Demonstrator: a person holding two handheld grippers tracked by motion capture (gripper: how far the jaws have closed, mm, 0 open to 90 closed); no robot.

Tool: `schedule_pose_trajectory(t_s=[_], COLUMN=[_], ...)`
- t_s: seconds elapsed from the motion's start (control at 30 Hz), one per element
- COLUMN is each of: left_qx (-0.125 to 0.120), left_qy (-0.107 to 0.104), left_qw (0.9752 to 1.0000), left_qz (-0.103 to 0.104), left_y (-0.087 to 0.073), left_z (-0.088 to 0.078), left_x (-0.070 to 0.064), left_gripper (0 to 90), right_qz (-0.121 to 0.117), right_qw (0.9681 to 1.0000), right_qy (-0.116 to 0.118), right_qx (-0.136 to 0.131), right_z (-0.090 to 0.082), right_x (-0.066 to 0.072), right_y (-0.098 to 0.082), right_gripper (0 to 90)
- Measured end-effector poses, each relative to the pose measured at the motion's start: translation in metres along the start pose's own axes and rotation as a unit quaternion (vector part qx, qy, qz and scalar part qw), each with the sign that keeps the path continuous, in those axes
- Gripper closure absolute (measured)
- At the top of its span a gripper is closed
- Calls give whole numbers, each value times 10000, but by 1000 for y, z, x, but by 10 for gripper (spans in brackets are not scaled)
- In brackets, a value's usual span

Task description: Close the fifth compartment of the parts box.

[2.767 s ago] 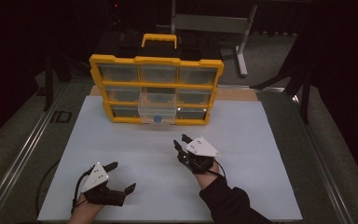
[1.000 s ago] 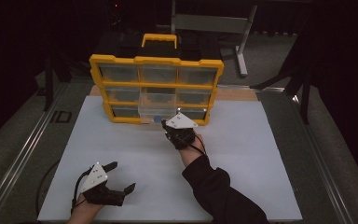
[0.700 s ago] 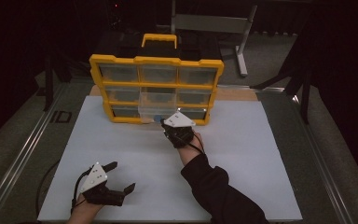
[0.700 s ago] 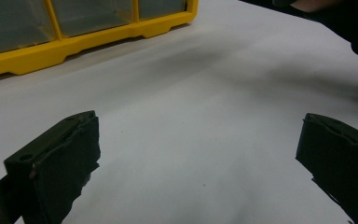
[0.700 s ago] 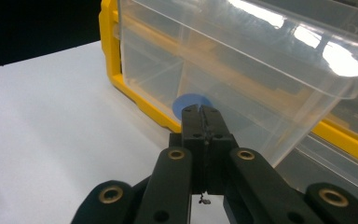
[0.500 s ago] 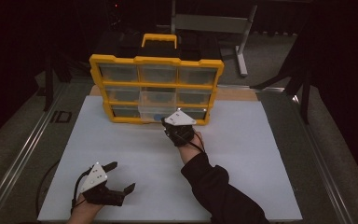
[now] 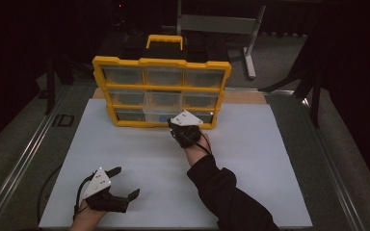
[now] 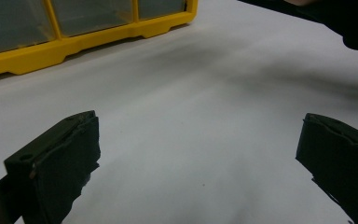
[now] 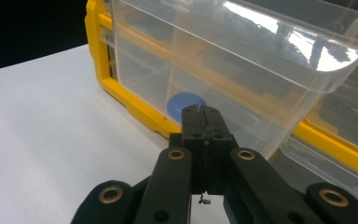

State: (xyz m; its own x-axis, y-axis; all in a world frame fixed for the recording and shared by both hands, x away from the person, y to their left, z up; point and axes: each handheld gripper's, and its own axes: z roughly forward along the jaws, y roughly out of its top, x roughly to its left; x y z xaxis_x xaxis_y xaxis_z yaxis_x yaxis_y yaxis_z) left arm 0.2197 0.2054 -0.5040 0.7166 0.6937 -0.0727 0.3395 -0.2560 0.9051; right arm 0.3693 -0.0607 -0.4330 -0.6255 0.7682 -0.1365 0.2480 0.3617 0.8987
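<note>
A yellow organizer [image 7: 163, 62] with clear drawers stands at the back of the white board [image 7: 250, 159]. Its bottom middle drawer [image 7: 155, 114] sticks out a little, and a blue disc [image 7: 163, 118] lies inside. My right gripper [image 7: 173, 125] is shut with nothing between its jaws, its tips against that drawer's front wall. In the right gripper view the tips of the right gripper [image 9: 203, 111] sit just below the blue disc [image 9: 179, 103], seen through the clear drawer [image 9: 242, 60]. My left gripper [image 7: 126, 181] rests open on the board near its front left, holding nothing, and the left gripper [image 8: 200, 149] faces bare board.
The organizer's yellow base [image 8: 74, 44] lies far ahead of the left jaws. A dark sleeve [image 7: 226, 197] reaches across the board's front right. Metal rails [image 7: 24, 159] run beside the board, and a grey stand [image 7: 221, 24] is behind the organizer.
Since the oldest frame my right gripper has gone from the middle of the board up to the drawer's front. Over the last second it has barely shifted. The left gripper has stayed put.
</note>
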Motion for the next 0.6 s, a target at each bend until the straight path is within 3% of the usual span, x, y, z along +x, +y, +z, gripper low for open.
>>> schedule_pose_trajectory(t_s=[0.6], left_qx=[-2], left_qy=[-2], left_qw=[10000], left_qz=[8], left_y=[0], left_z=[-1], left_x=[0], left_gripper=[0], right_qz=[107], right_qw=[9998], right_qy=[-176], right_qx=[7], right_z=[12], right_x=[-12], right_y=[11], right_gripper=[900])
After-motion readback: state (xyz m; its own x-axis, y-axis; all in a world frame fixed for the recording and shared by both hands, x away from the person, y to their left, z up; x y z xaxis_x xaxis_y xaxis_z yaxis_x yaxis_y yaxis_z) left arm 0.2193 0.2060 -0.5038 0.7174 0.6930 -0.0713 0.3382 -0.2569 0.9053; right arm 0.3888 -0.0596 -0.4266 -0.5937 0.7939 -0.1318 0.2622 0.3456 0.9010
